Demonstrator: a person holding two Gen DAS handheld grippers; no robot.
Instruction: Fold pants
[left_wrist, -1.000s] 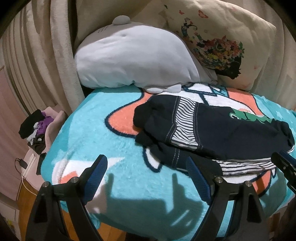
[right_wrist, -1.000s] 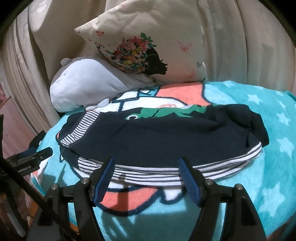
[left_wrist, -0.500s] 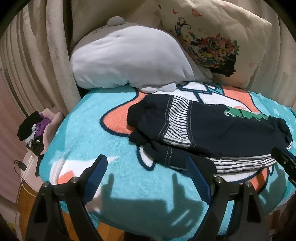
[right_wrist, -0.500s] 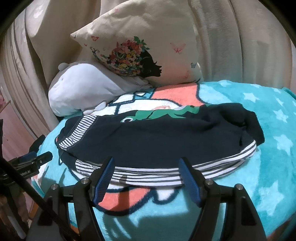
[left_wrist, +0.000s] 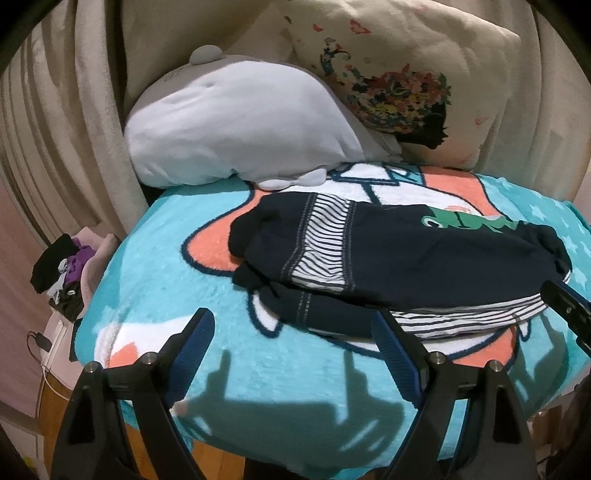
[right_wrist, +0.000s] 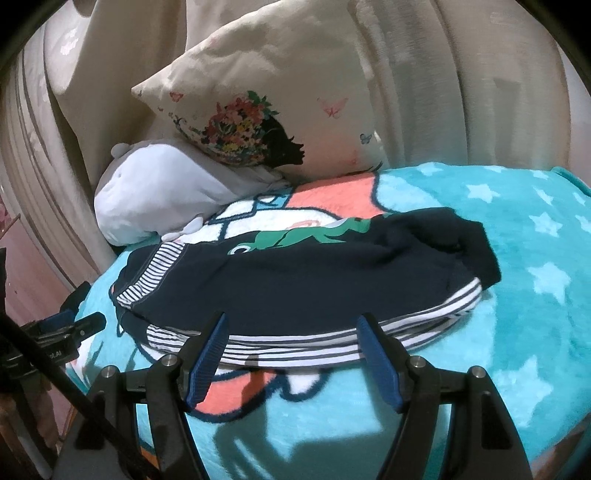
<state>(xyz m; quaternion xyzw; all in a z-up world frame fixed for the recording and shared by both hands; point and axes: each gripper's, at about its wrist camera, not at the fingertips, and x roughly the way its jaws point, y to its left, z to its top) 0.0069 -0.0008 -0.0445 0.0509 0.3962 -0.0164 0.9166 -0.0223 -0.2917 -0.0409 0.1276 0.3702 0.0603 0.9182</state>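
Dark navy pants (left_wrist: 406, 254) with striped white trim and a green print lie folded lengthwise on a turquoise blanket (left_wrist: 192, 295); they also show in the right wrist view (right_wrist: 314, 280). My left gripper (left_wrist: 291, 332) is open and empty, hovering near the blanket's front edge, just short of the pants' left end. My right gripper (right_wrist: 291, 332) is open and empty, just in front of the pants' striped near edge. The right gripper's tip shows at the right of the left wrist view (left_wrist: 565, 306).
A white plush cushion (left_wrist: 236, 125) and a floral cream pillow (left_wrist: 406, 81) lean at the back against beige curtains (right_wrist: 461, 85). A pile of dark and purple clothes (left_wrist: 62, 269) sits on a low stand left of the bed. The blanket ends at the front edge.
Both grippers have drawn back and risen slightly from the pants, staying open. The pants have not moved.
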